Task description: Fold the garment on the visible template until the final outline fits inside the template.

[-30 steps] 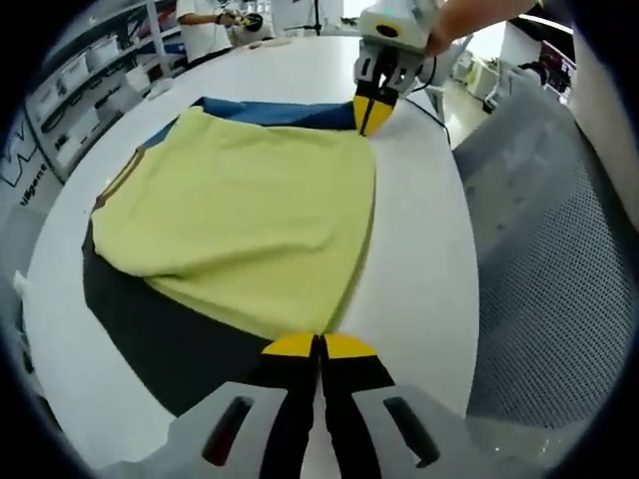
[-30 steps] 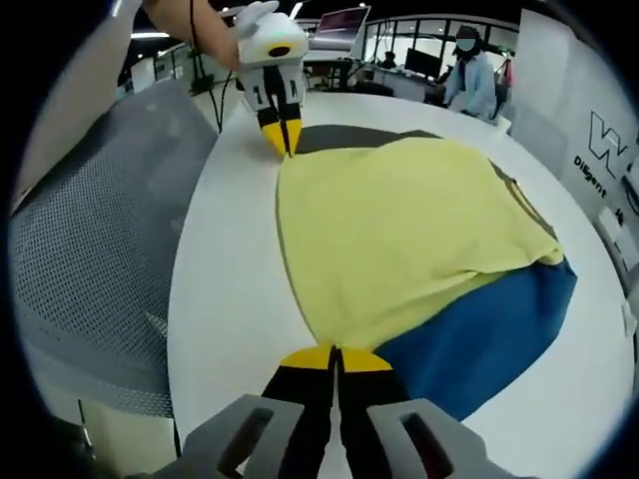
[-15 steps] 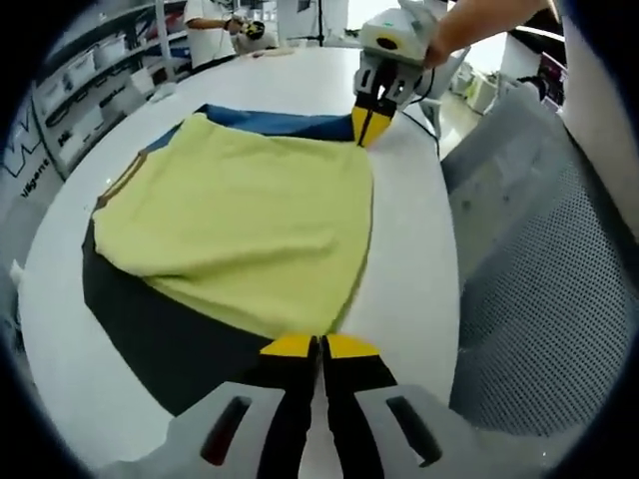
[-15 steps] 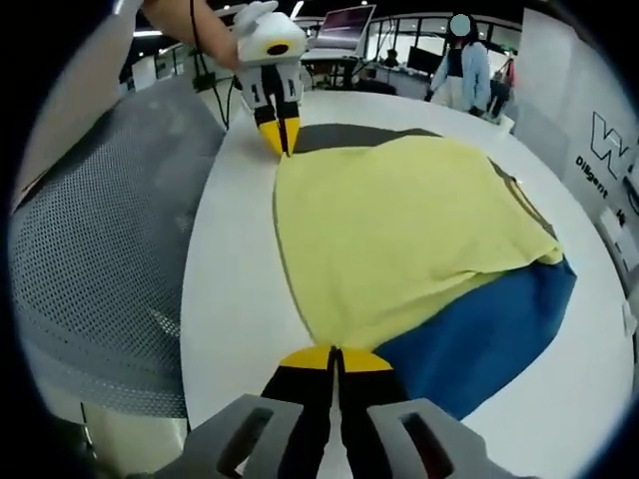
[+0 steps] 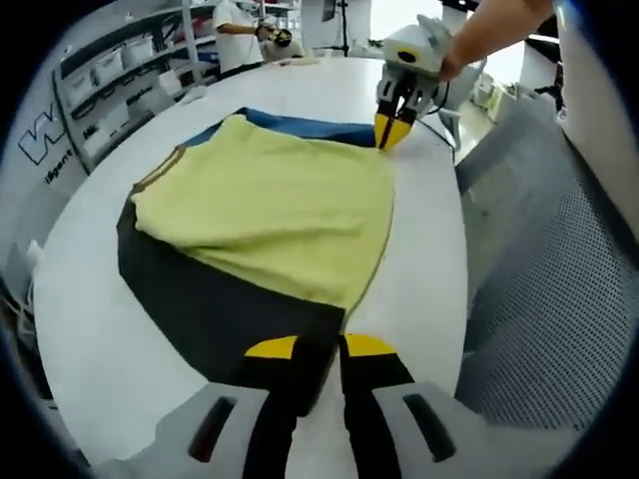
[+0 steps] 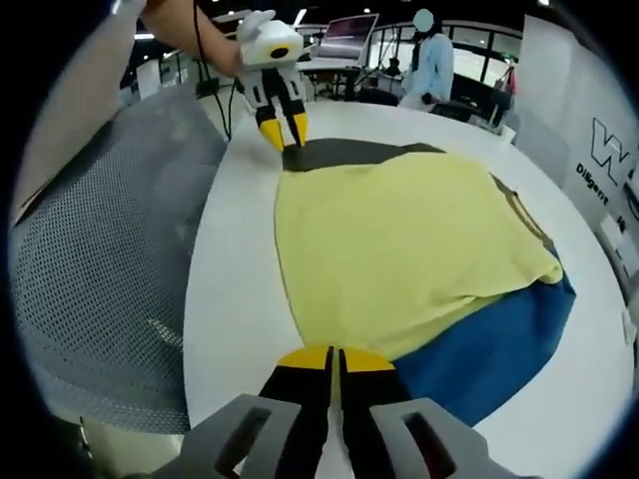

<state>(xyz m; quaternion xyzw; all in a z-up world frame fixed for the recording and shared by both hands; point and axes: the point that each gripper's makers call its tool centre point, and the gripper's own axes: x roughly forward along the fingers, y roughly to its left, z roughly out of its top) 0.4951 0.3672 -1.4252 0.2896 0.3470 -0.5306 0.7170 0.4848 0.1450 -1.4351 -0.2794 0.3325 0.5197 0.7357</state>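
A yellow-green garment (image 5: 270, 210) (image 6: 399, 239) lies folded on a template mat, half dark grey (image 5: 220, 309) (image 6: 349, 152) and half blue (image 5: 300, 125) (image 6: 489, 349), which shows beyond the garment on two sides. My left gripper (image 5: 319, 347) (image 6: 285, 133) stands open just off the garment's corner at the grey end, with only the mat between its yellow tips. At the blue end my right gripper (image 6: 334, 357) (image 5: 391, 132) is shut on the other corner of the same garment edge.
The mat lies on a round white table (image 5: 419, 259) (image 6: 240, 249). A grey mesh chair (image 5: 539, 279) (image 6: 100, 259) stands close against the table edge beside both grippers. A person (image 5: 235, 30) (image 6: 429, 60) stands beyond the far side, near shelves (image 5: 110, 80).
My left gripper's jaws have parted and let go of the garment corner, which now rests on the grey mat. The right gripper stays shut on its corner.
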